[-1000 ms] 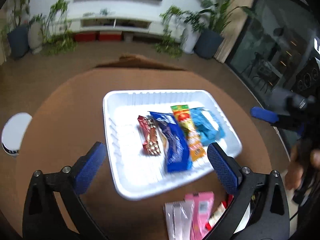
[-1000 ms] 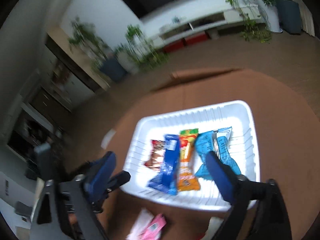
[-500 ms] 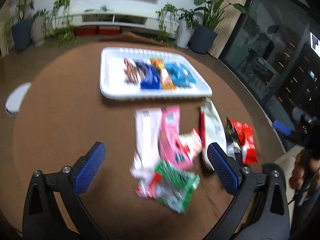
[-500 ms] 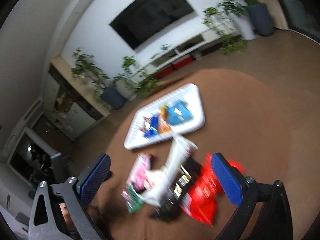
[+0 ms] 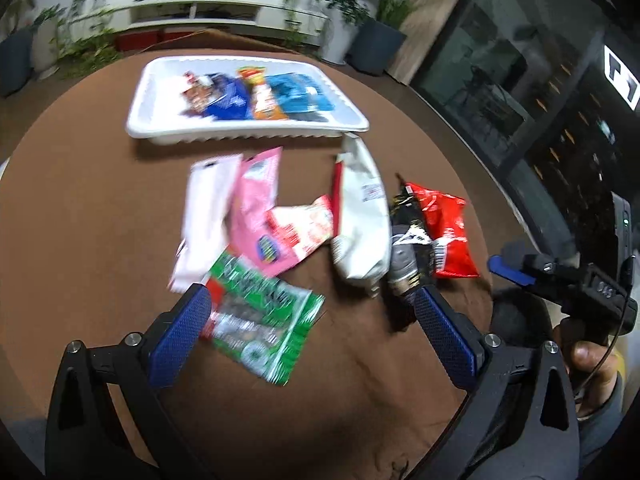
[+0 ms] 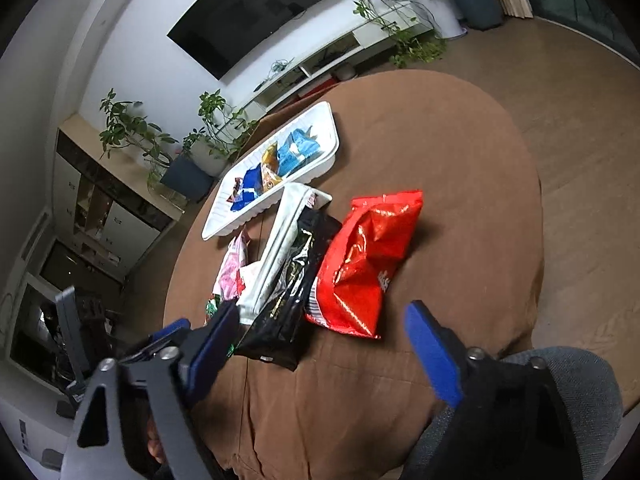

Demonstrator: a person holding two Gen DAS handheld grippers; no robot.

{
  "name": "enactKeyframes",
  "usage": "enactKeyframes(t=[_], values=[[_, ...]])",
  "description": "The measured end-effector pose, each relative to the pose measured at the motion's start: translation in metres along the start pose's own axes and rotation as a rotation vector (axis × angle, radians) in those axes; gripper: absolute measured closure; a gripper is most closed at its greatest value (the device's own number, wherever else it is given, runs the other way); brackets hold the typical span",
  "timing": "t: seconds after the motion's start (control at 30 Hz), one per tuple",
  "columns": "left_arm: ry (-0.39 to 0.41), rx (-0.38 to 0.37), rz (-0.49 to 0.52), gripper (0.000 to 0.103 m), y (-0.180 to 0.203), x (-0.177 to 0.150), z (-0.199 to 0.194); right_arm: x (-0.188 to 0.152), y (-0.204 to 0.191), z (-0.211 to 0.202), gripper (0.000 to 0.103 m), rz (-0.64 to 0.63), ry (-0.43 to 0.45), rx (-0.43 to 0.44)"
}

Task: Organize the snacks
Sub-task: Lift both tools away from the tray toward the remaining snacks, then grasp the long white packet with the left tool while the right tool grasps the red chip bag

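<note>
A white tray (image 5: pixel 256 130) at the far side of the round brown table (image 5: pixel 92 208) holds several packets in a row. Nearer lie loose snacks: a green packet (image 5: pixel 260 320), a pink packet (image 5: pixel 260 204), a white bag (image 5: pixel 362 220), a black packet (image 5: pixel 408 248) and a red bag (image 5: pixel 444 232). My left gripper (image 5: pixel 312 332) is open, the green packet lying between its fingers untouched. My right gripper (image 6: pixel 320 350) has its jaws closing; the near ends of the black packet (image 6: pixel 288 292) and red bag (image 6: pixel 364 260) lie just ahead of them, unpressed.
The right gripper's blue pad (image 5: pixel 512 270) and the hand holding it (image 5: pixel 592 360) sit past the table's right edge. A grey padded seat (image 6: pixel 580 392) is close at the lower right. Potted plants (image 6: pixel 212 128) and a low TV cabinet (image 6: pixel 320 64) stand beyond the table.
Both grippers have drawn back from over the tray to the pile of loose snacks nearer the table's edge. The right gripper's fingers stand closer together than before.
</note>
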State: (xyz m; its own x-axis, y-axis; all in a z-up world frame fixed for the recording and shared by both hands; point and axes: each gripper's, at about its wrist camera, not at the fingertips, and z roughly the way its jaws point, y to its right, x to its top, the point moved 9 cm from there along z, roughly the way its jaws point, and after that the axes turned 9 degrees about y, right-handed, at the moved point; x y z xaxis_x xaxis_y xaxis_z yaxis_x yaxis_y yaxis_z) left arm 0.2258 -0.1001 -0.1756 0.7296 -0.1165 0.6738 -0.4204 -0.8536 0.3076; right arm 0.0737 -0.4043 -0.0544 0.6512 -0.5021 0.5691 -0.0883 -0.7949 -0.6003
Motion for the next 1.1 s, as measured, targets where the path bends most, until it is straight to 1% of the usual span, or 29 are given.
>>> enactKeyframes(t=[0.1,0.17,0.2,0.27,0.33,0.4,0.43,0.5,0.57,0.67,0.73,0.8,0.87,0.93,1.07,1.1], values=[[-0.019,-0.021,0.075,0.002,0.016,0.02,0.009,0.0,0.001,-0.001,0.029,-0.002,-0.004,0.001],[-0.049,-0.012,0.129,0.002,0.026,0.031,0.021,0.0,-0.003,-0.001,0.032,-0.021,-0.003,0.003],[-0.058,-0.014,0.148,0.007,0.03,0.035,0.025,-0.001,-0.004,-0.001,0.033,-0.028,-0.005,0.007],[-0.087,-0.022,0.188,0.013,0.041,0.045,0.038,-0.002,-0.007,0.0,0.036,-0.042,-0.01,0.012],[-0.128,-0.013,0.231,0.014,0.048,0.049,0.051,-0.001,-0.004,0.002,0.038,-0.046,-0.015,-0.002],[-0.169,-0.006,0.264,0.024,0.052,0.05,0.066,0.001,0.0,0.003,0.04,-0.037,-0.016,-0.016],[-0.2,-0.001,0.276,0.026,0.052,0.049,0.076,0.003,0.003,0.002,0.041,-0.03,-0.014,-0.022],[-0.232,0.004,0.286,0.033,0.051,0.048,0.089,0.006,0.007,0.001,0.041,-0.028,-0.013,-0.034],[-0.262,0.011,0.296,0.033,0.048,0.045,0.099,0.007,0.011,0.003,0.041,-0.022,-0.024,-0.043],[-0.291,0.025,0.306,0.037,0.043,0.043,0.109,0.008,0.013,0.006,0.041,-0.017,-0.038,-0.053],[-0.307,0.024,0.309,0.038,0.04,0.043,0.115,0.007,0.015,0.01,0.041,-0.011,-0.053,-0.058],[-0.324,0.029,0.323,0.042,0.037,0.044,0.123,0.007,0.016,0.013,0.041,-0.012,-0.064,-0.063],[-0.344,0.034,0.337,0.042,0.035,0.045,0.131,0.007,0.015,0.014,0.041,-0.014,-0.072,-0.066],[-0.363,0.019,0.331,0.042,0.034,0.045,0.138,0.007,0.015,0.015,0.041,-0.01,-0.08,-0.071],[-0.373,0.024,0.348,0.042,0.035,0.052,0.149,0.007,0.018,0.018,0.041,-0.002,-0.085,-0.076],[-0.372,0.025,0.359,0.048,0.036,0.055,0.152,0.007,0.018,0.018,0.041,-0.003,-0.088,-0.077]])
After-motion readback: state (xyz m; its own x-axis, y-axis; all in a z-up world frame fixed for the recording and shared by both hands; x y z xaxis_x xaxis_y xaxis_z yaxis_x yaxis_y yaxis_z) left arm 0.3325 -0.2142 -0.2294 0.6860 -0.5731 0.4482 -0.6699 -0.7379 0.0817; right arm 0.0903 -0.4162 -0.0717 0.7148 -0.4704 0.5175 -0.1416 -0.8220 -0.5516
